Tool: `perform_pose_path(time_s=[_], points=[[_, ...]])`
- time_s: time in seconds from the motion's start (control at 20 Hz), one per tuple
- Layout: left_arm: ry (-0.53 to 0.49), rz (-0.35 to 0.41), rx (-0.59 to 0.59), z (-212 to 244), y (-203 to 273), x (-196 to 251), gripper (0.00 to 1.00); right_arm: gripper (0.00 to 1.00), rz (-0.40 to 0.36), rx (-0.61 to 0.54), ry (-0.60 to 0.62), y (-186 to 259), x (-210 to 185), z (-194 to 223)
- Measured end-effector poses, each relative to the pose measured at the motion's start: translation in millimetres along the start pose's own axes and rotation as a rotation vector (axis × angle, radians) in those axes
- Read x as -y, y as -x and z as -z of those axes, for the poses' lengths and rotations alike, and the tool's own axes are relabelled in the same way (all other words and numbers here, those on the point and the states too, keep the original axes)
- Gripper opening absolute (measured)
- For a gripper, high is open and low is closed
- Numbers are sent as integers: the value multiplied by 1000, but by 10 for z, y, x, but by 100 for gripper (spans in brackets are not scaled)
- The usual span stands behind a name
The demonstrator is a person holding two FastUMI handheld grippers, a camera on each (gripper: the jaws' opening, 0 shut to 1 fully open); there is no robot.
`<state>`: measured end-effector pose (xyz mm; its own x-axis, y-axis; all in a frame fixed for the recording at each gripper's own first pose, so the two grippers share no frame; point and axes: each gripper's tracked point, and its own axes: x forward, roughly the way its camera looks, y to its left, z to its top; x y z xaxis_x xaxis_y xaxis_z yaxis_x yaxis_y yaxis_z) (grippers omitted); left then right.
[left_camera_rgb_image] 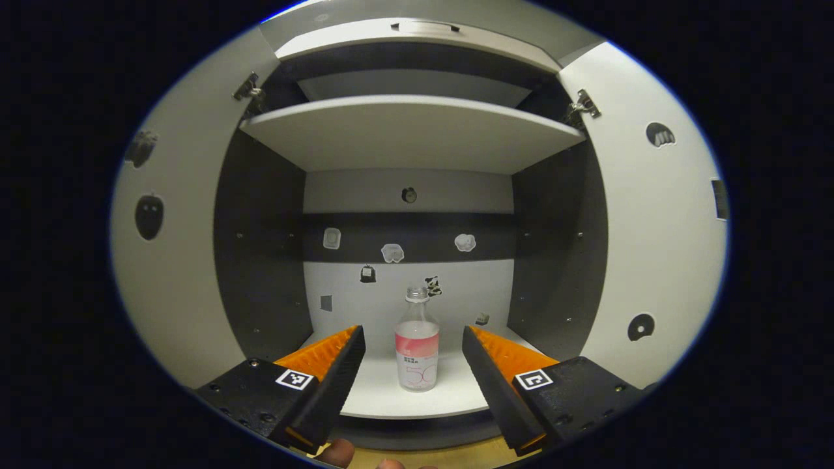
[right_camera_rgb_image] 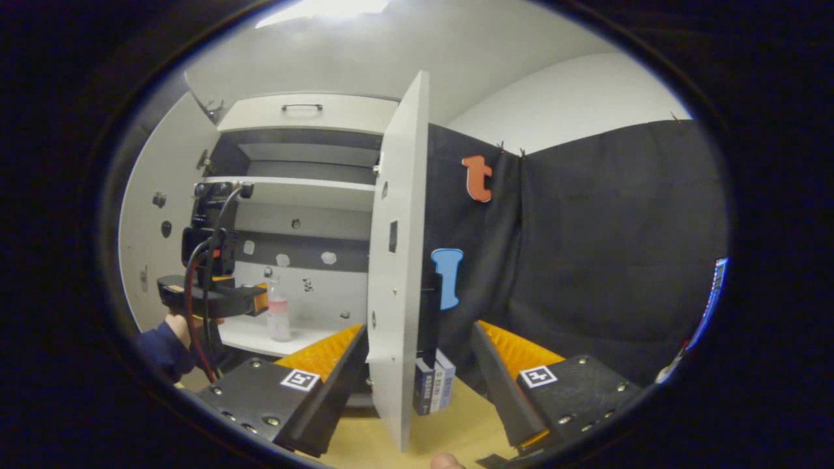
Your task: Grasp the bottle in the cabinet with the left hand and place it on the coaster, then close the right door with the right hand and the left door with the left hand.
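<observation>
Left gripper (left_camera_rgb_image: 412, 348): my fingers stand wide apart, holding nothing, aimed straight into the open cabinet (left_camera_rgb_image: 410, 133).
Bottle (left_camera_rgb_image: 417, 342): it stands upright on the bottom shelf (left_camera_rgb_image: 391, 391), clear with a pink label band, near the shelf's front edge and roughly centred between the side walls.
Bottle against my left gripper: in the left gripper view it sits right in the gap between my two fingers, touching neither; the fingertips reach about level with its label, one on each side. In the right gripper view my left gripper (right_camera_rgb_image: 251, 301) hangs just beside the bottle (right_camera_rgb_image: 278, 316); whether the tips have passed it I cannot tell from there.
Right gripper (right_camera_rgb_image: 417, 345): fingers spread, empty, with the edge of the right door (right_camera_rgb_image: 394, 260) rising between them, farther off.
Doors: the left door (left_camera_rgb_image: 176, 247) and the right one are both swung open.
Cabinet back: small stickers (left_camera_rgb_image: 392, 253) dot the rear panel behind the bottle.
My hand (right_camera_rgb_image: 174, 322): it grips the left gripper's handle, a dark sleeve (right_camera_rgb_image: 159, 352) below it.
Books (right_camera_rgb_image: 433, 387): a few stand on the wooden tabletop (right_camera_rgb_image: 449, 430) just behind the right door's lower edge.
</observation>
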<state>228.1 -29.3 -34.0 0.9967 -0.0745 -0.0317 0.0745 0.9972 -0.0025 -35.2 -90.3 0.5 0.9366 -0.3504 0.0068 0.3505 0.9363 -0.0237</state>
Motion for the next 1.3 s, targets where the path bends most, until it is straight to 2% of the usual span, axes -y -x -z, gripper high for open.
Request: perform_pose_path(time_s=[0.05,0.35,0.4,0.65,0.7,0.75,0.9,1.3], points=[[6,-7,-16,61,-135,0,97,94,25,-5,4,0,67,11],[-4,-34,-59,270,-770,-38,97,96,143,-29,11,-55,360,74],[1,-39,-66,292,-840,-40,97,94,150,-31,15,-70,374,76],[78,-45,-125,430,-1081,-14,97,96,149,-41,22,-115,368,112],[81,-52,-124,444,-1097,-44,87,96,145,-43,22,-121,365,124],[77,-49,-125,429,-1098,-33,81,96,139,-43,22,-118,360,128],[92,-29,-142,440,-1006,16,81,96,133,-37,18,-103,386,109],[158,153,-128,348,-140,256,81,96,58,-33,-11,-53,408,130]])
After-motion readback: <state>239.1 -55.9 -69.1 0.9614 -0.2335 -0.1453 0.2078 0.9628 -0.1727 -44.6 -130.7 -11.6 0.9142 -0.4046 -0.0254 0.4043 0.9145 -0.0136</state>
